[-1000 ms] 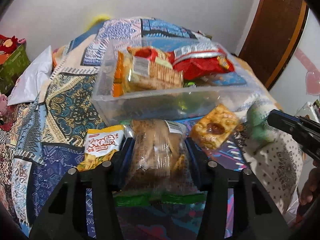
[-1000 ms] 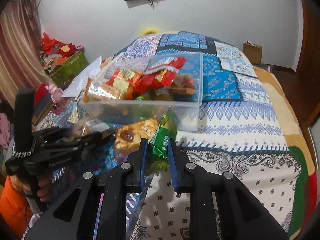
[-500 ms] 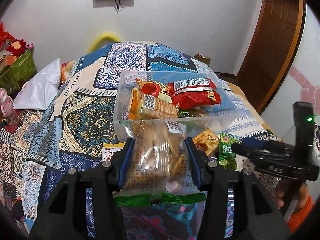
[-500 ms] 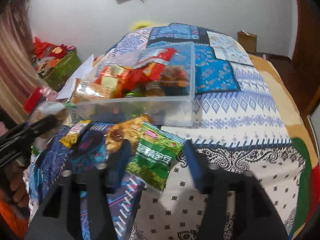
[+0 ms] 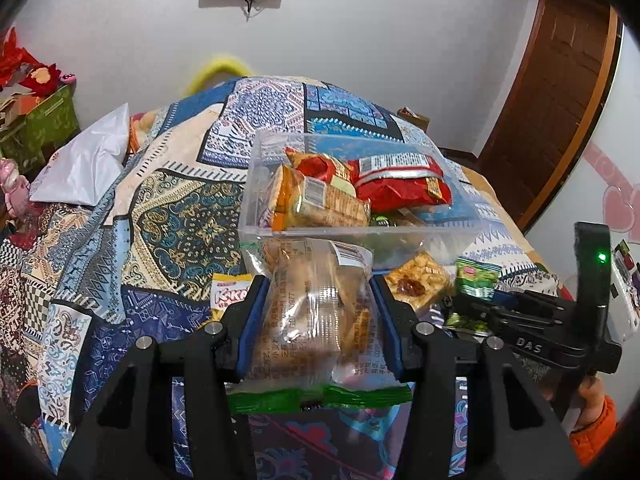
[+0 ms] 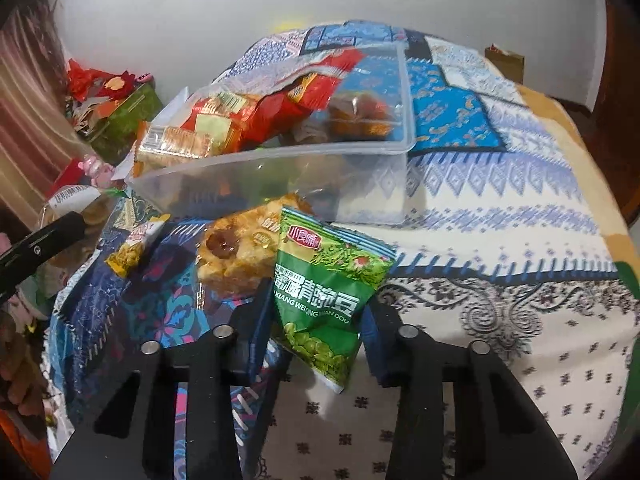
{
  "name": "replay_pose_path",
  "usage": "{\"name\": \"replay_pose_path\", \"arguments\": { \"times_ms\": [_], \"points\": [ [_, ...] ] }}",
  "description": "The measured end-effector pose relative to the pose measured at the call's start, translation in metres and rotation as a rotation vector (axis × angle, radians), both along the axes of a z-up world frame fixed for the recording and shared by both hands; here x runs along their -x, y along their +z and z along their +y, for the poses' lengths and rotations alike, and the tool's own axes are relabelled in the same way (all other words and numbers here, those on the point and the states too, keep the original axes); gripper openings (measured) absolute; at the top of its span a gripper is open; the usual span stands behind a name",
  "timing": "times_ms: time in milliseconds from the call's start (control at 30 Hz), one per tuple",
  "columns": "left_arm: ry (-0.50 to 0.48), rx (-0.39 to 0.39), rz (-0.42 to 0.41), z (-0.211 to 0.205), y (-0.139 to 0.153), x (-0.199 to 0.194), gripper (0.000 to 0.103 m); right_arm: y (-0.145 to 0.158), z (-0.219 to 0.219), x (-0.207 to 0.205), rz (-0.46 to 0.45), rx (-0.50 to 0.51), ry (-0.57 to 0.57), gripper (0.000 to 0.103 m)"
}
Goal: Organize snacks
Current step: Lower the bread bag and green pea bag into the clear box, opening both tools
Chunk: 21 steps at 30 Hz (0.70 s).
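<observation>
A clear bin [image 5: 360, 236] on the bed holds snacks; a green pea packet [image 6: 326, 288], a jam pastry [image 6: 236, 252] and a yellow packet [image 6: 134, 248] lie near it.

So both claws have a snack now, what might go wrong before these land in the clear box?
The right gripper is closing on the green pea packet, which sits askew between its fingers and might slip out. The clear box is already piled high, so the left gripper's bulky pastry bag may slide off.

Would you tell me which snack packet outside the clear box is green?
The green pea packet between the right gripper's closing jaws; the jam pastry beside it is golden, the small chip packet yellow.
</observation>
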<state>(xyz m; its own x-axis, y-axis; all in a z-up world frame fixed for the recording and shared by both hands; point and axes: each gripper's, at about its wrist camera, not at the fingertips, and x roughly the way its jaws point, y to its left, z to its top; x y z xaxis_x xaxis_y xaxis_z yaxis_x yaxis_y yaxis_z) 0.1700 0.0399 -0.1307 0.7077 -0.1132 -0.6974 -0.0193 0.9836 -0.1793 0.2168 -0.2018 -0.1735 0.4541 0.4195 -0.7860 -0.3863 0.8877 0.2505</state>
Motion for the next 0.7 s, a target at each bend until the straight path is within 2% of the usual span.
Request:
{"name": "replay_pose_path", "arguments": {
  "times_ms": [233, 467, 700],
  "points": [
    [0.030, -0.010, -0.062, 0.006, 0.023, -0.009, 0.050, 0.031, -0.015, 0.002, -0.078, -0.022, -0.031, 0.034],
    [0.051, -0.020, -0.116, 0.007, 0.044, -0.035, 0.050, 0.062, -0.013, -0.009, -0.167, -0.050, -0.035, 0.034],
    [0.030, -0.026, -0.124, -0.008, 0.045, -0.074, 0.050, 0.063, 0.001, -0.040, -0.192, -0.030, -0.047, 0.034]
  ]
}}
